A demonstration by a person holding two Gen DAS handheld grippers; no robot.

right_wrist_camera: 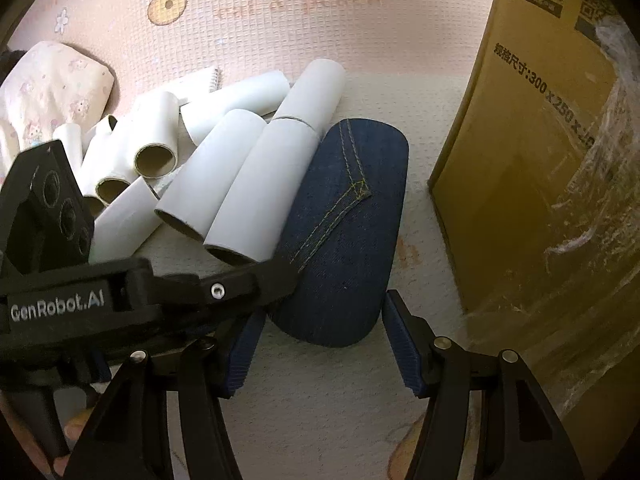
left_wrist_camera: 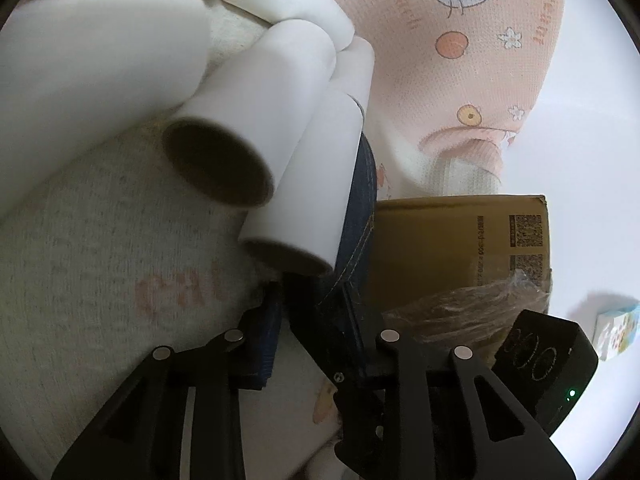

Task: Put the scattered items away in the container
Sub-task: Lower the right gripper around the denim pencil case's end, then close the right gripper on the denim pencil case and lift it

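While the pile is this large, I judge the tidying barely begun. Going from the left in my right wrist view, a pale printed cloth bundle (right_wrist_camera: 52, 92) lies at the edge of the pink mat (right_wrist_camera: 280, 20). Next to it the white cardboard tubes (right_wrist_camera: 240, 168) lie heaped across one another, none of them put away. My left gripper (left_wrist_camera: 308, 304) reaches in low under the nearest tube, and its jaws are narrowed around the left edge of the denim pouch (right_wrist_camera: 348, 220) (whether the pads actually bite the fabric I cannot tell, as that spot is dark in both views). The pouch lies flat on the mat, touching the tubes on one side and apart from the box on the other. My right gripper (right_wrist_camera: 324, 356) hangs over the pouch's near end with its jaws spread wide, one pad on each side, holding nothing. At the far right stands the cardboard box (right_wrist_camera: 520, 160), which I take for the container. Only its side shows, so I cannot say what it holds. As far as I can see, the pouch, every tube and the cloth are all left to do.
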